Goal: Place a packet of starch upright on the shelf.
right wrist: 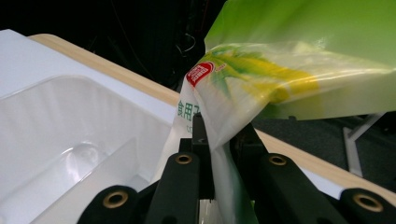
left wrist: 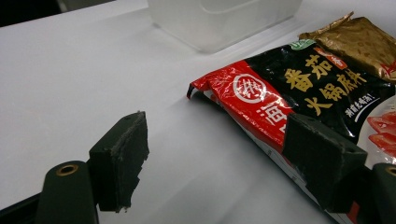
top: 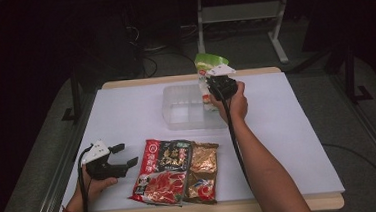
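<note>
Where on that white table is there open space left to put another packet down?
The widest bare patch of the table lies right of the forearm, out to the edge. Another lies at the far left, beside the clear tub. The near middle is crowded: the red packet overlaps the gold packet, with the left gripper beside them.

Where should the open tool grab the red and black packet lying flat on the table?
Probably its near left corner: in the left gripper view the red and black packet curls off the table there. The left tool, open, could slide in from the left.
</note>
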A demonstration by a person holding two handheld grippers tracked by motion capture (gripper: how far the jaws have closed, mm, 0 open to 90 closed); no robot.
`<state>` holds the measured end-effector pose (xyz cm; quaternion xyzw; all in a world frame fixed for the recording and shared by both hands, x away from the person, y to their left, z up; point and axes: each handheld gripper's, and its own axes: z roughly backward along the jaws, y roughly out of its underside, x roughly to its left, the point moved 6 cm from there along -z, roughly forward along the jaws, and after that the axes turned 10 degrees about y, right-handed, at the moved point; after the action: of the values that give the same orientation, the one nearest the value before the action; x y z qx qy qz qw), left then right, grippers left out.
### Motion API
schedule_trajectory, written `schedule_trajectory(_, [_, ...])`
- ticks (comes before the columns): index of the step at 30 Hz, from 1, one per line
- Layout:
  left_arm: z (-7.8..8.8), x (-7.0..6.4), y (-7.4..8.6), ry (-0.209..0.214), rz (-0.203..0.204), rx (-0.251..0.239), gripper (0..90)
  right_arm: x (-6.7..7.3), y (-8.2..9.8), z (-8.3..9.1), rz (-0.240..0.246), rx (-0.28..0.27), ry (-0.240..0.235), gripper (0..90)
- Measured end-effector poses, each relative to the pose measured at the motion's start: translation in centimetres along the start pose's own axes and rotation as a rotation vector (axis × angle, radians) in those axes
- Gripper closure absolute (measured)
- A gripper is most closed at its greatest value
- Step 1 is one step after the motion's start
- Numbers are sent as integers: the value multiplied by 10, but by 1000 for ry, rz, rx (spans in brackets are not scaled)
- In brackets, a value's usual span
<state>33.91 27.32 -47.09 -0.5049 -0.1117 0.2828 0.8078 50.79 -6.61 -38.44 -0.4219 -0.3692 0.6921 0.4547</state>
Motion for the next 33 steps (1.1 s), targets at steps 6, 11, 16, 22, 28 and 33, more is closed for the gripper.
schedule_trajectory(6, [1, 0, 0, 2, 1, 3, 223, 6, 7, 4, 17, -4, -14, 807])
schedule_trajectory(11, [2, 1, 1, 0, 6, 0, 223, 6, 15, 7, -11, -5, -33, 799])
schedule_trajectory(16, [2, -1, 2, 1, 3, 7, 223, 4, 22, 13, -8, -15, -63, 779])
schedule_trajectory(22, [2, -1, 2, 3, 1, 10, 223, 4, 29, 21, 21, -5, -114, 761])
schedule_trajectory(28, [1, -1, 3, 7, 0, 16, 223, 1, 39, 25, 26, 8, -157, 750])
schedule_trajectory(33, [2, -2, 3, 6, -2, 14, 223, 6, 45, 31, 74, 1, -182, 754])
